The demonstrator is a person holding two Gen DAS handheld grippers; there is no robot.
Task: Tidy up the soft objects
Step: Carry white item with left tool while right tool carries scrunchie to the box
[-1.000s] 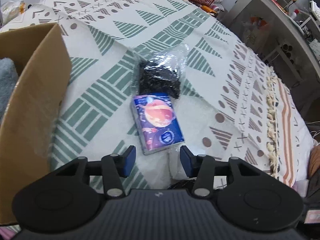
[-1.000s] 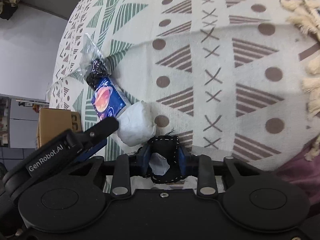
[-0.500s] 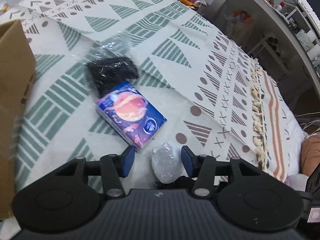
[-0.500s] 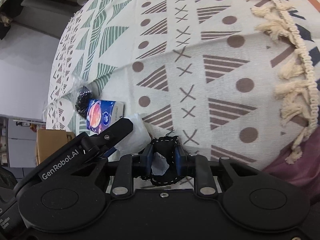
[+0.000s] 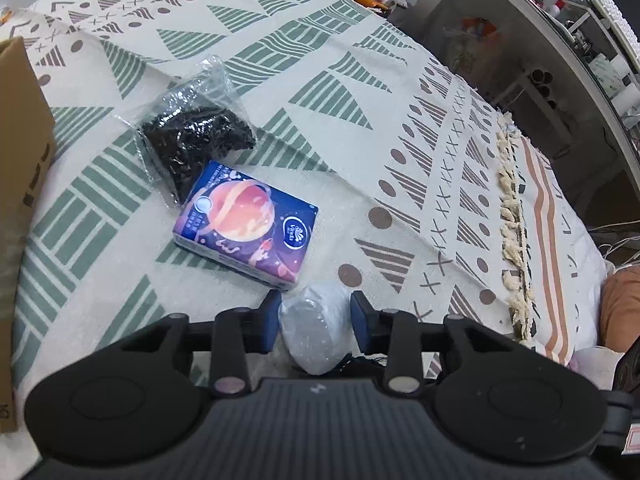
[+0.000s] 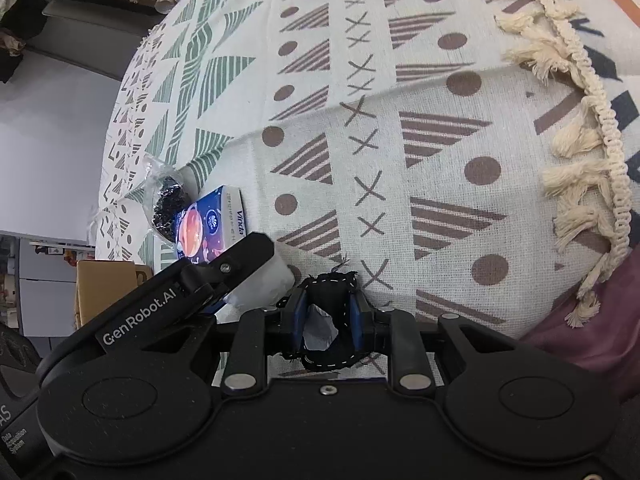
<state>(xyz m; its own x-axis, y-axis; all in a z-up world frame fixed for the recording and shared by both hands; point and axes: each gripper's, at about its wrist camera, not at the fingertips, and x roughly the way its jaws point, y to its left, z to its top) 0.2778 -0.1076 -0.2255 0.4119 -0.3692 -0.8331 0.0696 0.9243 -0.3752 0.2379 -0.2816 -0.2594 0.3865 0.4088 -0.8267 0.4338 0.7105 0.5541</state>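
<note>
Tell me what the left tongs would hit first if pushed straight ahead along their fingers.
The left tongs already straddle a white plastic-wrapped bundle, so that comes first. Just beyond it lies the blue tissue pack, probably next, though the depth is hard to judge.

- White plastic-wrapped bundle [image 5: 316, 328]: rounded, low centre of the left wrist view.
- Tissue pack [image 5: 248, 224]: blue-purple, flat, mid-left.
- Clear bag of black bits [image 5: 196, 136]: upper left, touching the pack.
- Black fabric piece [image 6: 332, 320]: white-stitched, low centre of the right wrist view.

Left tool [image 5: 314, 318] gapes wide; right tool [image 6: 327, 322] is clamped.
</note>
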